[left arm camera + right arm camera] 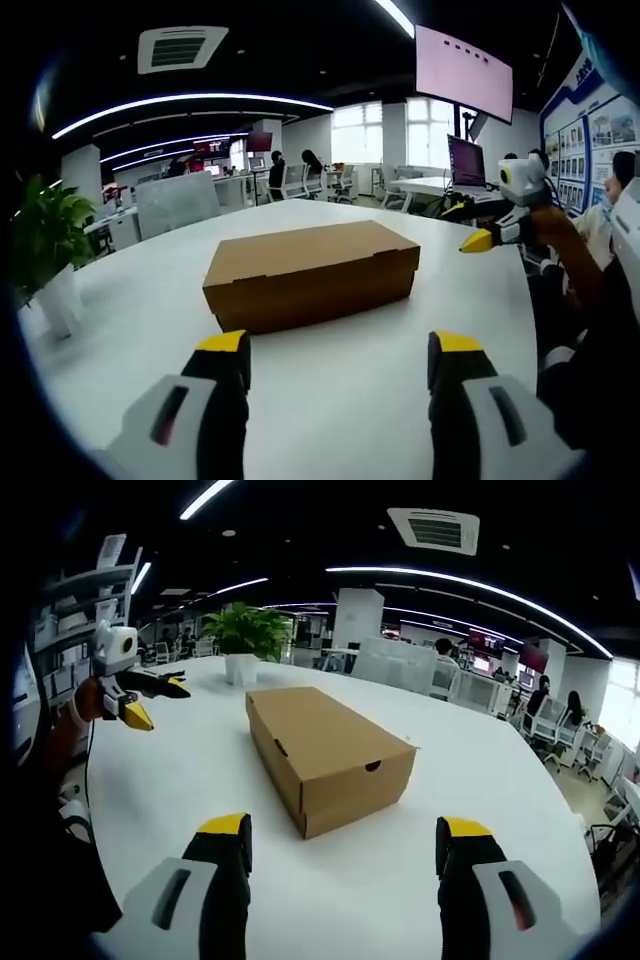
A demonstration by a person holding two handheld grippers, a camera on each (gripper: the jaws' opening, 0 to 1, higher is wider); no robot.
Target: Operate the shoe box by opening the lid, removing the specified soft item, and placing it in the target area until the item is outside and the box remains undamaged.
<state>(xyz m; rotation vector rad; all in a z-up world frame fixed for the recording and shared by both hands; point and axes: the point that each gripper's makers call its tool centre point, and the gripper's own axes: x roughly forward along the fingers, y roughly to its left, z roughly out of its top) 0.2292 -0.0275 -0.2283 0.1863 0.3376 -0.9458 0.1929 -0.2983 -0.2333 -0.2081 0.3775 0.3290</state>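
Box: closed brown corrugated-cardboard shoe box (312, 272), lid down, sitting alone near the middle of the round white table (400, 400). In the right gripper view its short end faces the camera, with a small semicircular finger notch (372, 766) at the lid's lower edge. The soft item is hidden inside.

Left gripper (340, 350): yellow-tipped jaws spread wide, nothing between them, hovering short of the box's long side. Right gripper (343, 832): likewise released and empty, facing the notched end. Each gripper also shows at the side of the other's view, held above the table, apart from the box.

Potted green plant in a white pot (243, 640) stands at the far table edge, well apart from the box.

Handling, judged: cardboard is light and fairly stiff but dents and tears under a hard pinch; the box will likely slide on the smooth tabletop. Best hold looks like the lid lip at the notch, lifting gently while the other gripper steadies the base.
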